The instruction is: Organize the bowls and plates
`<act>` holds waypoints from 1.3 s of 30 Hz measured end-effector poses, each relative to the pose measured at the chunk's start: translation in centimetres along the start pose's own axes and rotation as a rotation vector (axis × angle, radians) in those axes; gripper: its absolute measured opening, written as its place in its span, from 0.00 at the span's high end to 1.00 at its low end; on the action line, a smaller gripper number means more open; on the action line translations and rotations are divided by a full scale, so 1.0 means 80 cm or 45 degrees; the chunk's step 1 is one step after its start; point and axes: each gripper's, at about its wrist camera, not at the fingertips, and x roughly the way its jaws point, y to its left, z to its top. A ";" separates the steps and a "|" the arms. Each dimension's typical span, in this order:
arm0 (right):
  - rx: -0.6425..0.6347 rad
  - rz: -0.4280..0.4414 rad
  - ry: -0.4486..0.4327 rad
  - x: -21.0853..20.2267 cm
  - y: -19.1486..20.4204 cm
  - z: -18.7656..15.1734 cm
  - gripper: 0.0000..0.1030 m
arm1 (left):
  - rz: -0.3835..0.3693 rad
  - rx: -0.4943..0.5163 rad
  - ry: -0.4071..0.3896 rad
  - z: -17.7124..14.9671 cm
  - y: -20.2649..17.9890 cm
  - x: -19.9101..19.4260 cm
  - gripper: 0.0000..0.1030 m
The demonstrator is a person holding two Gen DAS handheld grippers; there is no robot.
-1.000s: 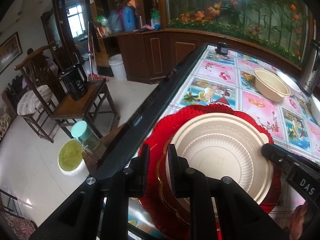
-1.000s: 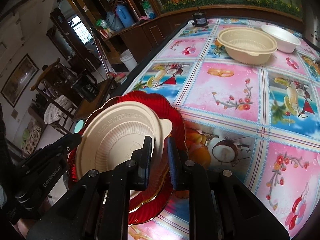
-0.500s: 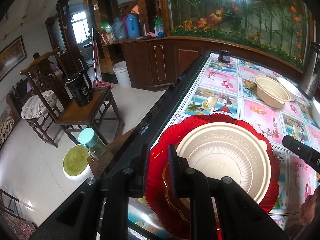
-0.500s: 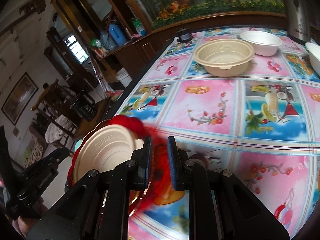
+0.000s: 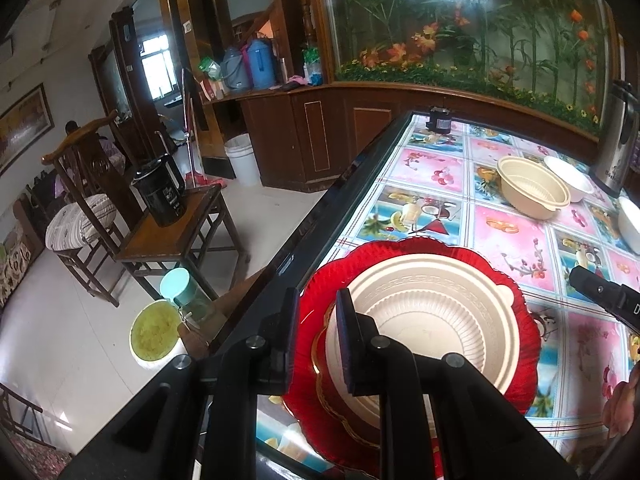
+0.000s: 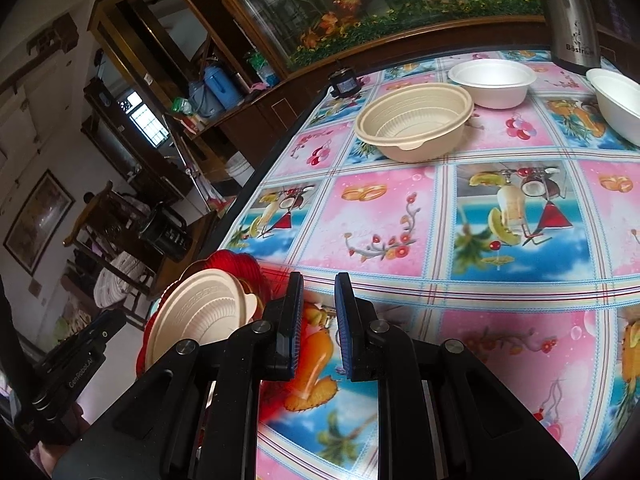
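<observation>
Nearest me, the left tool has its fingers pinched on the rim of the red plate, which sits at the bench edge with a beige bowl nested in it. The right tool hangs just beside, fingers slightly apart and gripping nothing. Stacking looks to be underway. Farther off stand a loose beige bowl and two white bowls; I'd guess the right tool reaches there next, spreading wider for the rim.
</observation>
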 end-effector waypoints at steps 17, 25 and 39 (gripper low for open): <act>0.132 -0.008 -0.095 -0.050 -0.069 0.013 0.85 | -0.163 0.141 -0.034 0.014 -0.093 -0.043 0.59; 0.261 -0.086 -0.152 -0.088 -0.149 0.029 0.85 | -0.458 0.261 0.150 0.015 -0.222 -0.024 0.42; 0.425 -0.349 -0.329 -0.183 -0.301 0.066 0.85 | -0.619 0.329 0.395 0.040 -0.384 0.023 0.42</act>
